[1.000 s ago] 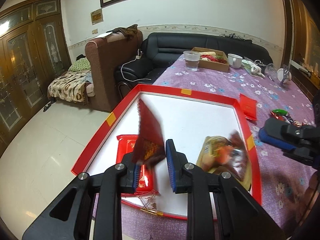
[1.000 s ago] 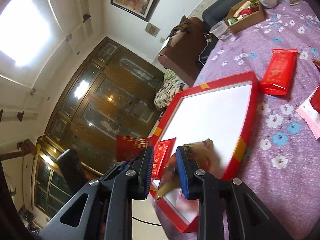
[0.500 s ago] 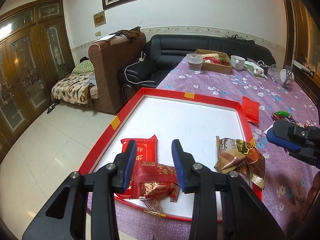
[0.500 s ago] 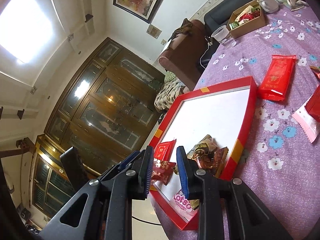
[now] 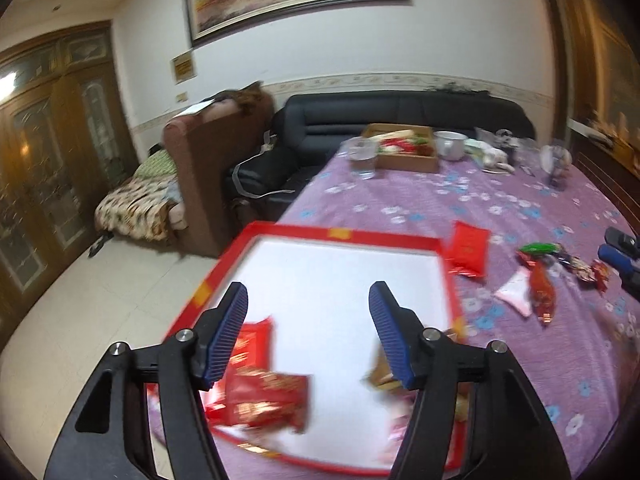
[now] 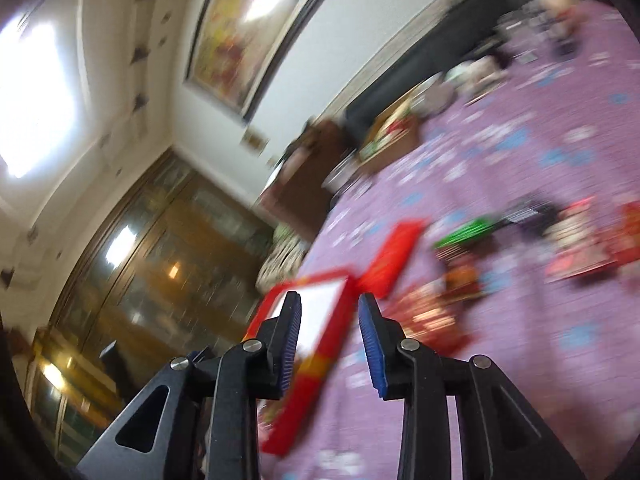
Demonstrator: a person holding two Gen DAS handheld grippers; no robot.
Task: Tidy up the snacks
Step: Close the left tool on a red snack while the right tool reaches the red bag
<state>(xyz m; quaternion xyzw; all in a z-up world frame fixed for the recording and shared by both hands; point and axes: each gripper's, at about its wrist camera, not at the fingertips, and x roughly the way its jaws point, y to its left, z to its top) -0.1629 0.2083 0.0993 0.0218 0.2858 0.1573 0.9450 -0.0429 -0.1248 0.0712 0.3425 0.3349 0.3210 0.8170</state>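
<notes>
A red-rimmed white tray (image 5: pixel 344 234) lies on the purple flowered tablecloth. Red snack packets (image 5: pixel 260 392) lie in its near left corner and a brown packet (image 5: pixel 380 376) at its near right, partly hidden by my finger. My left gripper (image 5: pixel 308 308) is open and empty above the tray. A red packet (image 5: pixel 468 248) and several loose snacks (image 5: pixel 540 276) lie on the cloth right of the tray. My right gripper (image 6: pixel 329 314) is open and empty over the tray's right rim (image 6: pixel 312 280); its view is blurred, with the red packet (image 6: pixel 390 264) and other snacks (image 6: pixel 460 276) beyond.
A glass (image 5: pixel 362 158), a cardboard box of items (image 5: pixel 408 150), a white bowl (image 5: pixel 450 144) and small clutter stand at the table's far end. A black sofa (image 5: pixel 400 112) and a brown armchair (image 5: pixel 212 152) lie beyond, and floor lies to the left.
Both grippers have let go of their packets, which now lie in the tray. Both have opened wider and lifted; the right one has swung right toward the loose snacks.
</notes>
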